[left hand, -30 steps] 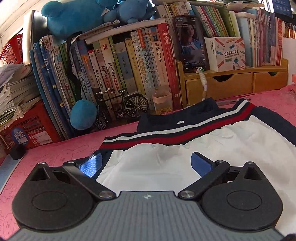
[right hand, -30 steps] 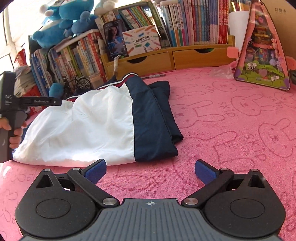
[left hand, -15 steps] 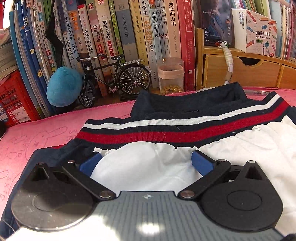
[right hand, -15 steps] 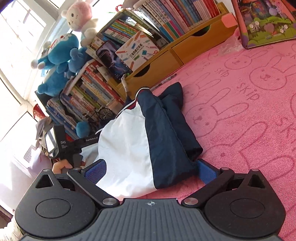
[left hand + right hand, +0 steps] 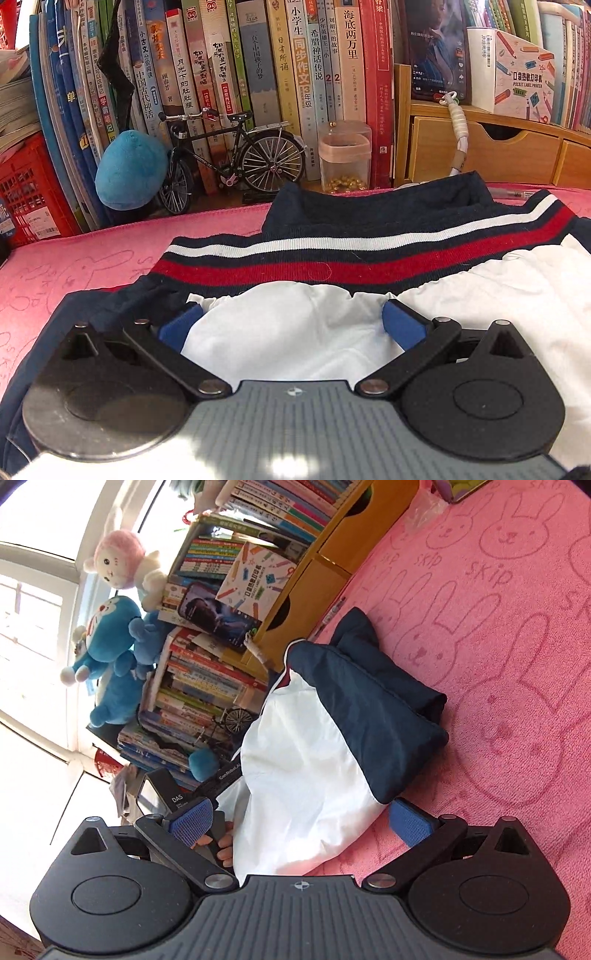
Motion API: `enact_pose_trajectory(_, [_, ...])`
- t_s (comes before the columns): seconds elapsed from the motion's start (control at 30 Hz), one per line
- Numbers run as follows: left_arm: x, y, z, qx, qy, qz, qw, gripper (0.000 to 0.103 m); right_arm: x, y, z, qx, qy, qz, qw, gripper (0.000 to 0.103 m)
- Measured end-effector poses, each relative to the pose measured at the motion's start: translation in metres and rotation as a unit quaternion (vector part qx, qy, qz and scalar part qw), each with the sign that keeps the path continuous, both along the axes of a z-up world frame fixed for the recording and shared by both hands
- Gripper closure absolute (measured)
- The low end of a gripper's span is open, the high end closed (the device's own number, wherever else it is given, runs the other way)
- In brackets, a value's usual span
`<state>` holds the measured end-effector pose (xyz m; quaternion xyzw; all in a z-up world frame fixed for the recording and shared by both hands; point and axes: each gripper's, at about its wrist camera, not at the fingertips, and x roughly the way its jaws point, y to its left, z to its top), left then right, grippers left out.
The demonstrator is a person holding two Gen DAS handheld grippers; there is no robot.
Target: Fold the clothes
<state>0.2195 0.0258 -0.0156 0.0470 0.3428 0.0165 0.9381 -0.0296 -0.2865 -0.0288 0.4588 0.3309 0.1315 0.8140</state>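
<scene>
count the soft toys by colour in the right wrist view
blue: 3 – cat plush, plush under it, small ball plush
pink and white: 1 – lamb plush
total: 4

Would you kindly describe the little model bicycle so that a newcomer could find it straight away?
Look at the long row of upright books behind the pink mat. At their foot, between a blue plush ball and a clear jar of gold beads, stands the model bicycle. It alone is black, thin-framed and spoke-wheeled.
</scene>
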Motion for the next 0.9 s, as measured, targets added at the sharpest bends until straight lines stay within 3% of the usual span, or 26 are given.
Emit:
enact_pose_trajectory(0.2, [0.000,-0.001,0.000,-0.003,0.000,0.001,1.0000,0.000,0.037,0.016,0.002,-0.076,-0.004,-0.081,0.994,0.000])
enact_pose_trajectory(0.5, [0.000,0.001,-0.001,-0.011,0.001,0.002,0.9999,0.000,0.069,0.026,-0.003,-0.118,-0.035,-0.095,0.988,0.000])
enact_pose_trajectory(0.53, [0.000,0.001,-0.001,-0.012,0.001,0.002,0.9999,0.000,0.068,0.026,-0.003,-0.119,-0.032,-0.095,0.988,0.007])
enact_pose_trajectory(0.63, [-0.001,0.001,-0.001,-0.012,0.001,0.002,0.9999,0.000,0.061,0.018,-0.009,-0.102,-0.014,-0.118,0.988,0.051])
enact_pose_trajectory(0.67, [-0.001,0.001,-0.001,-0.011,0.001,0.002,0.9999,0.000,0.057,0.014,-0.012,-0.092,-0.008,-0.128,0.987,0.061])
enact_pose_trajectory(0.77, [-0.001,0.001,-0.002,-0.011,0.000,0.002,0.9999,0.000,0.053,0.012,-0.012,-0.095,-0.001,-0.133,0.987,0.071])
enact_pose_trajectory(0.83, [-0.001,0.000,-0.001,-0.007,0.000,0.004,1.0000,0.000,0.054,0.027,0.001,-0.157,-0.010,-0.129,0.979,0.078])
enact_pose_trajectory(0.9, [-0.006,0.002,0.006,0.006,0.004,0.000,1.0000,0.000,0.055,0.051,0.021,-0.235,-0.034,-0.122,0.964,0.083])
